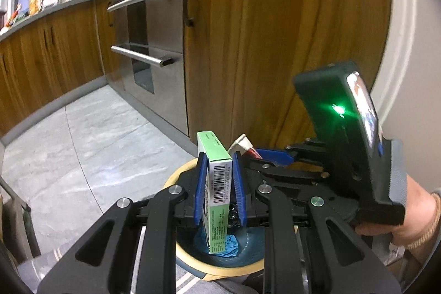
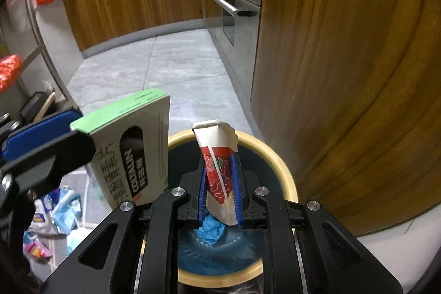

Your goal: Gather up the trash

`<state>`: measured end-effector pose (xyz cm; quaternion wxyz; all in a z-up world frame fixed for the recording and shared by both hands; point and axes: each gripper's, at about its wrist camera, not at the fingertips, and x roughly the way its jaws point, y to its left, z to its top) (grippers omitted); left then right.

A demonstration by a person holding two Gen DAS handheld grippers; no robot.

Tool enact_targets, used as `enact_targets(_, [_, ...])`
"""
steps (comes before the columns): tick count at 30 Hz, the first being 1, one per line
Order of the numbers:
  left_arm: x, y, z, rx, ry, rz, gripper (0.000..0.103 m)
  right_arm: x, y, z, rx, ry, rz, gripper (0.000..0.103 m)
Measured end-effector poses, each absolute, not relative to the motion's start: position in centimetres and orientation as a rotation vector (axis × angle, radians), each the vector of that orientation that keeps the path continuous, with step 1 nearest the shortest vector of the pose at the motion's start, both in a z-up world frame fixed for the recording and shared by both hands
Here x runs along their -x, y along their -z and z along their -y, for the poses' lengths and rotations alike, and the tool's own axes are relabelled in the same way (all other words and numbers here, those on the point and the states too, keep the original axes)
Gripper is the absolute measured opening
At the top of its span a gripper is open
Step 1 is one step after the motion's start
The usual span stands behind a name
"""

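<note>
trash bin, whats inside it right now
A crumpled blue piece lies on the bottom of the trash bin. The tongs and the held box and wrapper cover the rest.

The box point(image 1: 216, 183) was matt printed cardboard, green and white with a barcode. The wrapper point(image 2: 220, 172) looked like creased glossy paper or foil (which one could not be told), red and white. The bin point(image 2: 281, 164) had a smooth cream rim, probably plastic, and a shiny blue liner point(image 2: 220, 261); crumpled blue film point(image 2: 210, 232) lay in it. The left gripper point(image 1: 219, 193) and the right gripper point(image 2: 220, 190) were matt black plastic with blue pads and bright metal pivot pins. The cabinet point(image 1: 289, 32) was satin-finished grained wood, the oven point(image 1: 162, 26) brushed steel, the floor point(image 1: 91, 145) smooth grey stone-look tile.
</note>
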<state>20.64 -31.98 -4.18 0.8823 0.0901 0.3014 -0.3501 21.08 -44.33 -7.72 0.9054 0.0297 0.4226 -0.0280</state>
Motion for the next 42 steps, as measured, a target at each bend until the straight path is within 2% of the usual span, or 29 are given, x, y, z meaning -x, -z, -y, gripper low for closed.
enact_targets(17, [-22.5,9.4,31.8,-0.225,0.679,-0.742,0.019,-23.2,12.2,42.8,0.000,0.058,-1.069,0.018])
enact_targets(32, [-24.0,11.4,30.8,-0.199,0.648,-0.813,0.019,-23.4,13.5,42.7,0.008,0.086,-1.128,0.019])
enact_targets(37, [-24.1,11.2,30.6,-0.180,0.637,-0.813,0.021,-23.4,13.8,42.7,0.020,0.088,-1.135,0.034])
enact_targets(42, [-23.7,10.2,29.7,-0.163,0.623,-0.795,0.037,-23.2,13.6,42.6,0.026,0.092,-1.119,0.052])
